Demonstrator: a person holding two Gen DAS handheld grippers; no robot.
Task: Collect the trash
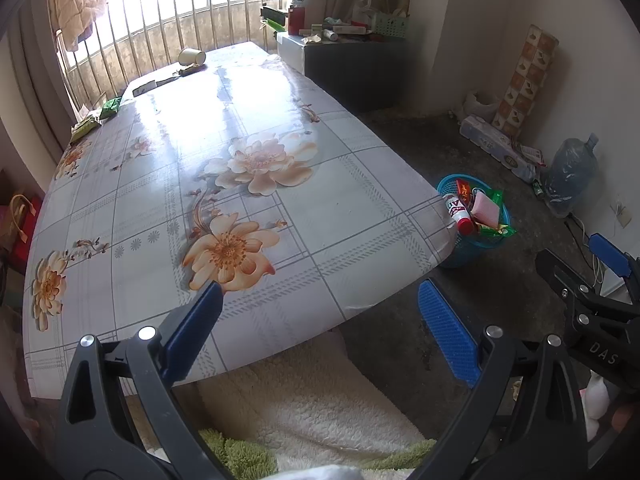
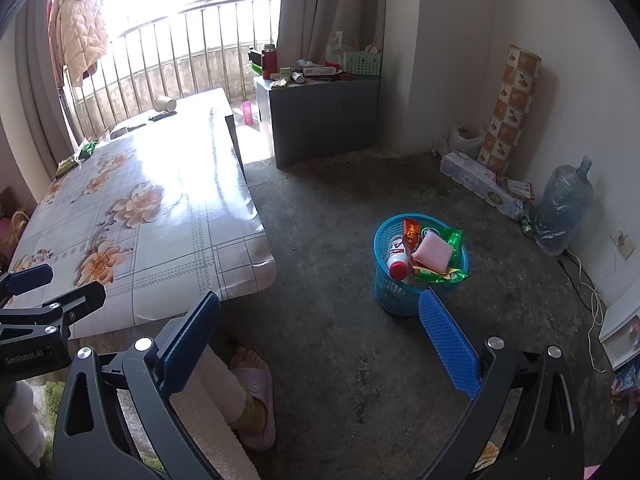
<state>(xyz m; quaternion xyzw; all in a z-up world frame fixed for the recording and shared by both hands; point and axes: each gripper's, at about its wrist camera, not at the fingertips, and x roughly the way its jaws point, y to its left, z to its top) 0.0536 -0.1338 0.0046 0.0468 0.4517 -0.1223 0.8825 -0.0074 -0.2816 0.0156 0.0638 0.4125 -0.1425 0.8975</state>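
A blue plastic basket (image 2: 384, 284) stands on the floor right of the table; it also shows in the left wrist view (image 1: 448, 184). It holds a white bottle with a red cap (image 2: 398, 260), a pink sponge (image 2: 432, 254) and green and red wrappers (image 2: 440, 274). On the floral table (image 1: 360, 216), green wrappers (image 1: 110, 107) lie at the far left edge and a paper cup (image 1: 191, 56) lies on its side at the far end. My left gripper (image 1: 320, 300) is open and empty over the table's near corner. My right gripper (image 2: 320, 308) is open and empty above the floor, near the basket.
A grey cabinet (image 2: 320, 120) with clutter stands at the back. A patterned roll (image 2: 508, 108), a paper pack (image 2: 480, 184) and a water jug (image 2: 564, 208) line the right wall. A cable (image 2: 592, 296) runs on the floor. A slippered foot (image 2: 252, 392) is below the right gripper.
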